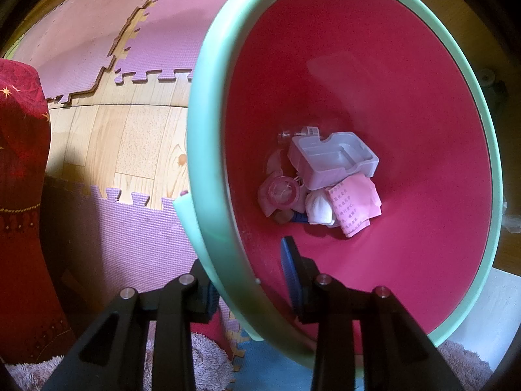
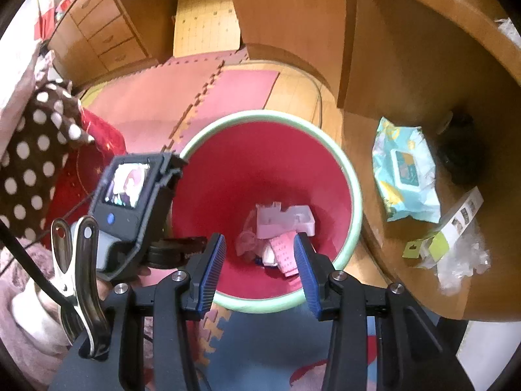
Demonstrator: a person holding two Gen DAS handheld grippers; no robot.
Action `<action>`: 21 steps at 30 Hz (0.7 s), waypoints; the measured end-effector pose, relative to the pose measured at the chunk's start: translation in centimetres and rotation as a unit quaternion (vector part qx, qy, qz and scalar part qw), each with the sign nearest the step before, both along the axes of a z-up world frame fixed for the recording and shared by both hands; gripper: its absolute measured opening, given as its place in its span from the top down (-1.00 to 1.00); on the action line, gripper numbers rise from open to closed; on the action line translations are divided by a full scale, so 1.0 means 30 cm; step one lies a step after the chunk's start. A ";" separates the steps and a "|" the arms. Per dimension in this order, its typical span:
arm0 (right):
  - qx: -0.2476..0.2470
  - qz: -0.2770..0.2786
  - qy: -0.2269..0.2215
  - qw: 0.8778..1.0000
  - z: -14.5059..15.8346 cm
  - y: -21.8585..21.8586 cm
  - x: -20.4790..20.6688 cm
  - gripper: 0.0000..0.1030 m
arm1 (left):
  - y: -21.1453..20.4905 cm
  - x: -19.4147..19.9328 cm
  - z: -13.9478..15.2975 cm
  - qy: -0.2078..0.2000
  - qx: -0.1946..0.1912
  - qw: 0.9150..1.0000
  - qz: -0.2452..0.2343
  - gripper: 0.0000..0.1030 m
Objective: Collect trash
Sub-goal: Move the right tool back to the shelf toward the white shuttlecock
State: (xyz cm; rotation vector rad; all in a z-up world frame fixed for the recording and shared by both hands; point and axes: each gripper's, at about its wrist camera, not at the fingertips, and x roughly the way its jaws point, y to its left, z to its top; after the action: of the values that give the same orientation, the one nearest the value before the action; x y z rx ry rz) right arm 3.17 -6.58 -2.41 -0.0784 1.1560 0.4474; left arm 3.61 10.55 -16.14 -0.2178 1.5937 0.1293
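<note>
A trash bin (image 1: 208,104) with a mint-green rim and a red inside stands on the floor. At its bottom lie a white plastic tray (image 1: 332,159), a pink printed paper (image 1: 353,208), a round pink lid (image 1: 280,192) and a white wad (image 1: 319,208). My left gripper (image 1: 244,254) is shut on the bin's near rim, one finger outside and one inside. In the right wrist view, my right gripper (image 2: 260,238) hangs open above the bin (image 2: 355,195), with nothing between its blue pads. The same trash (image 2: 283,221) shows below it.
On a round wooden surface (image 2: 407,97) right of the bin lie a pack of wet wipes (image 2: 403,176), a small box (image 2: 456,228) and crumpled clear plastic (image 2: 462,260). A red cushion (image 1: 22,195) and a polka-dot cloth (image 2: 35,150) are at the left. Pink foam mats (image 1: 97,32) cover the wood floor.
</note>
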 end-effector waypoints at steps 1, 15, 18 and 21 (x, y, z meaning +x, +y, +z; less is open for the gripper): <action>0.001 -0.002 -0.004 1.000 0.016 -0.002 -0.002 0.13 | -0.002 0.000 0.000 0.000 0.000 1.000 0.000 0.32; -0.006 -0.029 -0.097 0.995 0.313 -0.134 -0.002 0.13 | 0.003 0.001 0.004 0.001 0.000 1.000 0.002 0.31; -0.013 -0.041 -0.117 0.992 0.373 -0.175 0.015 0.13 | 0.003 0.001 0.004 0.000 0.000 1.000 0.000 0.31; -0.027 -0.051 -0.137 0.989 0.431 -0.216 0.043 0.13 | 0.003 0.002 0.004 0.001 -0.001 1.000 0.001 0.31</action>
State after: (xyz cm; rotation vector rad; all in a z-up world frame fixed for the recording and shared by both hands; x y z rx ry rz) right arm 4.45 -13.05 10.53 -0.1226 0.8963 0.3035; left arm 3.66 10.63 -16.01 -0.2207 1.5957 0.1303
